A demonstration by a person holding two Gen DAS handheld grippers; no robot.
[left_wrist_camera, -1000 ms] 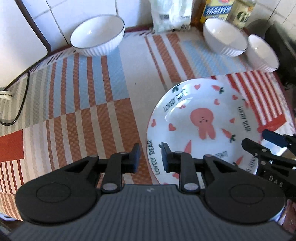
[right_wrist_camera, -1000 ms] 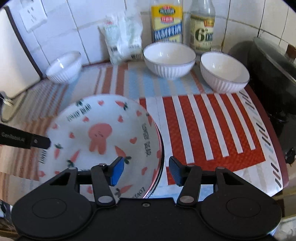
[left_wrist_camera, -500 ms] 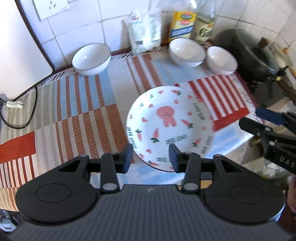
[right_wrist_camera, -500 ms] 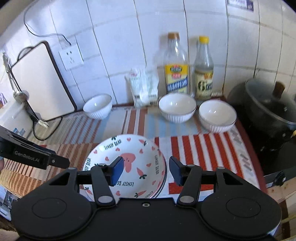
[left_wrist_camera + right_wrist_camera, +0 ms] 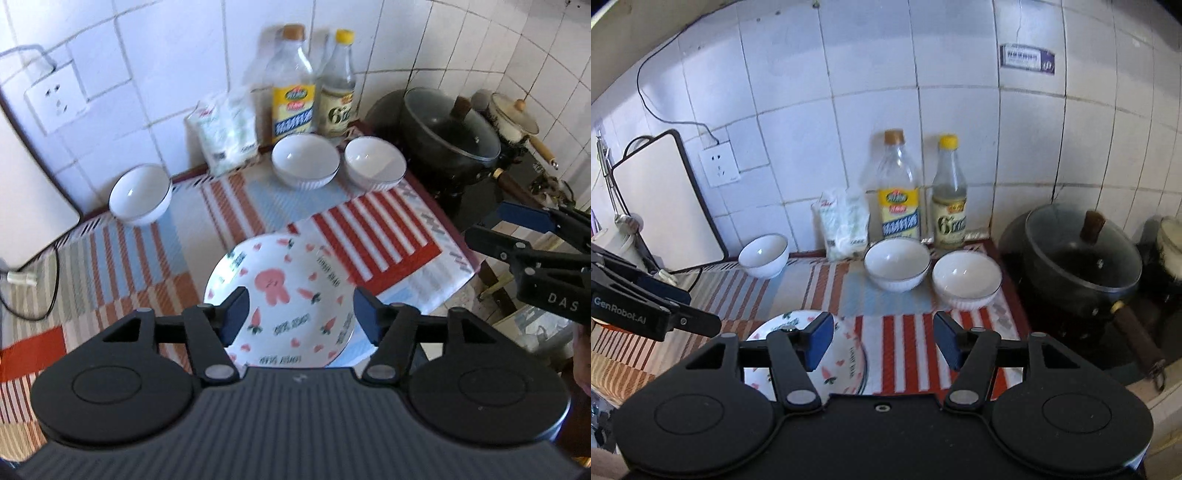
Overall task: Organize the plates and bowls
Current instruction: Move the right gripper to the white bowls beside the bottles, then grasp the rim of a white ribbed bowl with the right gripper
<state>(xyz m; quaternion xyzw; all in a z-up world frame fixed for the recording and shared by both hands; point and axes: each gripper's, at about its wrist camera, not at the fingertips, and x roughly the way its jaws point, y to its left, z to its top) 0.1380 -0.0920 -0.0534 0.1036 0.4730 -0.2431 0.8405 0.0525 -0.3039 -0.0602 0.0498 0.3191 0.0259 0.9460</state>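
Both grippers have pulled up and back from the counter since half a second ago, and their fingers now stand wider apart. The left gripper (image 5: 300,312) holds nothing, its blue-padded jaws spread above the near half of the round white plate printed with a pink rabbit, hearts and carrots (image 5: 284,291); the plate lies flat on the striped red, blue and orange mat (image 5: 147,254), below and between the fingers and touching neither. The right gripper (image 5: 884,339) is likewise spread and empty, with the plate (image 5: 846,363) showing under and behind its left finger, at the mat's (image 5: 908,336) near edge. Farther back, well apart from the plate, three white ribbed ceramic bowls sit near the tiled wall: one alone on the left (image 5: 140,194), and two just beside each other to the right, the middle bowl (image 5: 306,161) and the right bowl (image 5: 375,162). Behind them stand a white plastic packet (image 5: 229,134), a clear bottle with a yellow label (image 5: 293,85) and a yellow-capped bottle (image 5: 338,85). A black pot with a glass lid (image 5: 448,133) sits at the far right.
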